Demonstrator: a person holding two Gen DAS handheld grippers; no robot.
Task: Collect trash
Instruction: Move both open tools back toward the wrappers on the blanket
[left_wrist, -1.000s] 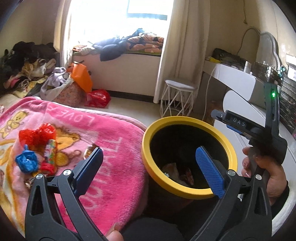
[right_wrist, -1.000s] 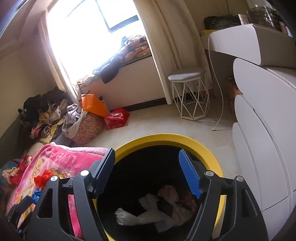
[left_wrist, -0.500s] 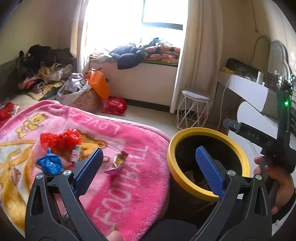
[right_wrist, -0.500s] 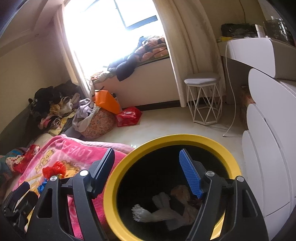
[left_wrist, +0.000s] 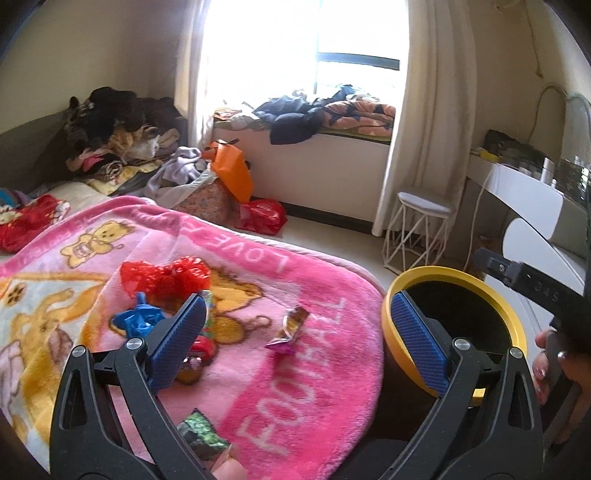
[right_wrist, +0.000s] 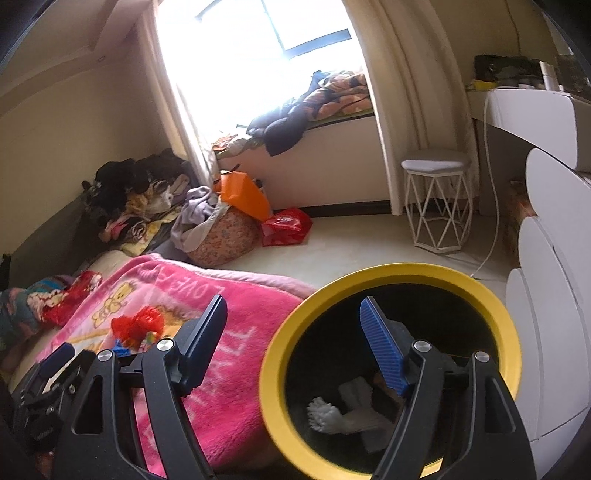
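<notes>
We've swung our left gripper (left_wrist: 295, 328) off the yellow-rimmed bin (left_wrist: 454, 275) toward the pink blanket (left_wrist: 314, 398); both it and the right gripper (right_wrist: 293, 334) are spread, empty. The candy wrapper (left_wrist: 290, 328) lies between our left fingers; that plush fabric could snag.

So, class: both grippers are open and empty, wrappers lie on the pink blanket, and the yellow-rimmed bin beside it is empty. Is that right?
Not quite: the yellow-rimmed bin is not empty. The right wrist view shows white crumpled trash in its bottom. The left gripper and right gripper are open and empty, and wrappers lie on the pink blanket.
</notes>
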